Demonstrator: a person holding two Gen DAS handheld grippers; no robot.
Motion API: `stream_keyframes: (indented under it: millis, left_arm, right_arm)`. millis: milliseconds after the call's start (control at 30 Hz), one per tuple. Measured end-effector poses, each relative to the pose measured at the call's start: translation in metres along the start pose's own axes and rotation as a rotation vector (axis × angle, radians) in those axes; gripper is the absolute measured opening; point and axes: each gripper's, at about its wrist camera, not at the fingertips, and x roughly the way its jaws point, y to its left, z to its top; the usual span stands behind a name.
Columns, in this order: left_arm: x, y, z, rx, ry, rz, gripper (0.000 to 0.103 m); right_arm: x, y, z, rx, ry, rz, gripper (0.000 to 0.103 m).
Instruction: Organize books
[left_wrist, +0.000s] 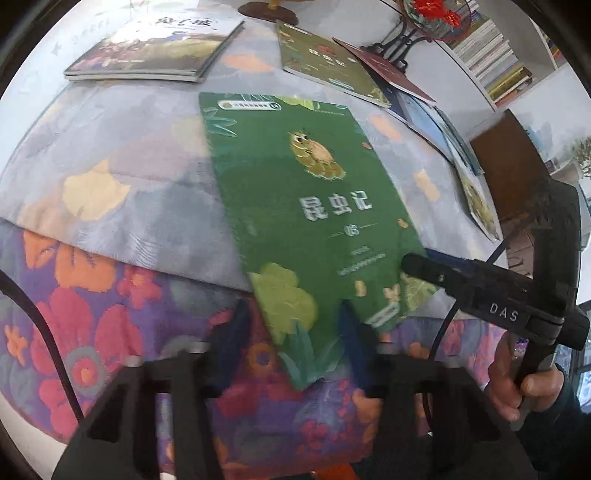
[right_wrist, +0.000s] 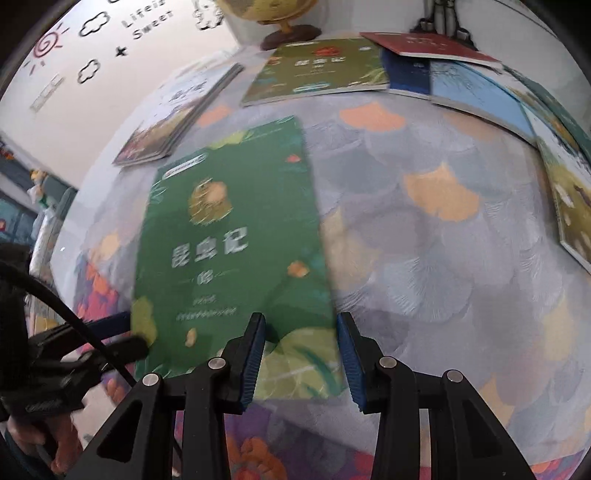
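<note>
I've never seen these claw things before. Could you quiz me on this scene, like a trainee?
1. True or false: the green book lies wholly on the grey cloth.
2. How many claws are at its near end?
3. The stack of books lies: A) on the green book; B) apart, farther back; C) on the floor.
Key: 1 false, its near end juts over the flowered cloth; 2 two, left claw and right claw; 3 B.
</note>
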Motion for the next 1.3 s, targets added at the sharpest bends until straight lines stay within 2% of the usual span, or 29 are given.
stream_keyframes:
  millis: [67, 133, 267, 333, 367, 433, 500, 567, 600, 700, 767, 833, 867, 900, 967, 1033, 1067, 1133, 1200, 1267, 1300]
  left_arm:
    - [-0.003, 0.004, -0.003, -0.021, -0.013, -0.01, 0.038]
    - [-0.016, 0.013, -0.011, -0.061, -0.033, -0.054, 0.038]
    - [-0.048, 0.028, -0.014, -0.176, -0.119, -0.295, 0.038]
    - [-0.055, 0.022, -0.012, -0.17, -0.143, -0.328, 0.038]
    - [-0.058, 0.018, -0.011, -0.154, -0.149, -0.319, 0.038]
    - [-0.051, 0.009, -0.009, -0.114, -0.139, -0.238, 0.038]
    - [-0.034, 0.006, -0.01, -0.09, -0.089, -0.142, 0.036]
    - [-0.02, 0.01, -0.014, -0.11, -0.058, -0.145, 0.026]
    - [-0.014, 0.011, -0.015, -0.124, -0.045, -0.148, 0.024]
    - [-0.01, 0.008, -0.017, -0.151, -0.059, -0.153, 0.017]
    - [-0.015, 0.01, -0.012, -0.192, -0.073, -0.219, 0.017]
    - [-0.026, 0.018, -0.004, -0.27, -0.088, -0.346, 0.017]
    - [-0.03, 0.022, 0.0, -0.312, -0.09, -0.431, 0.015]
    - [-0.033, 0.027, 0.004, -0.354, -0.087, -0.504, 0.015]
    - [-0.037, 0.029, 0.012, -0.383, -0.086, -0.573, 0.015]
    - [-0.034, 0.03, 0.015, -0.406, -0.073, -0.609, 0.015]
    - [-0.032, 0.032, 0.016, -0.423, -0.062, -0.628, 0.015]
    - [-0.028, 0.037, 0.015, -0.462, -0.043, -0.657, 0.015]
    - [-0.023, 0.042, 0.012, -0.48, -0.026, -0.66, 0.014]
    - [-0.021, 0.044, 0.009, -0.479, -0.016, -0.628, 0.014]
    - [-0.021, 0.043, 0.01, -0.46, -0.012, -0.585, 0.014]
  right_arm:
    - [-0.001, -0.001, -0.003, 0.003, 0.004, 0.02, 0.042]
    - [-0.003, -0.007, -0.007, 0.03, 0.007, 0.076, 0.042]
    - [-0.003, -0.03, -0.016, 0.144, 0.016, 0.221, 0.042]
    - [-0.001, -0.04, -0.019, 0.195, 0.007, 0.281, 0.042]
    - [-0.001, -0.044, -0.019, 0.21, 0.007, 0.298, 0.042]
    - [-0.001, -0.048, -0.019, 0.234, 0.007, 0.324, 0.042]
    - [-0.001, -0.05, -0.021, 0.238, 0.004, 0.338, 0.042]
    - [-0.001, -0.05, -0.021, 0.238, 0.0, 0.34, 0.042]
    - [-0.001, -0.049, -0.022, 0.236, -0.003, 0.34, 0.042]
    - [-0.002, -0.05, -0.022, 0.239, 0.0, 0.342, 0.043]
    - [-0.007, -0.054, -0.026, 0.259, 0.02, 0.38, 0.049]
    - [-0.011, -0.055, -0.027, 0.272, 0.047, 0.458, 0.055]
    - [-0.015, -0.055, -0.027, 0.272, 0.044, 0.479, 0.063]
    - [-0.022, -0.057, -0.027, 0.279, 0.025, 0.521, 0.066]
    - [-0.028, -0.064, -0.028, 0.308, -0.006, 0.599, 0.071]
    - [-0.024, -0.076, -0.03, 0.356, -0.015, 0.611, 0.073]
    - [-0.018, -0.082, -0.032, 0.394, -0.005, 0.646, 0.073]
    - [-0.007, -0.089, -0.035, 0.453, 0.009, 0.732, 0.071]
    - [0.001, -0.088, -0.035, 0.479, 0.018, 0.788, 0.047]
    - [0.005, -0.082, -0.033, 0.463, 0.031, 0.761, 0.036]
    - [0.003, -0.074, -0.031, 0.42, 0.024, 0.703, 0.035]
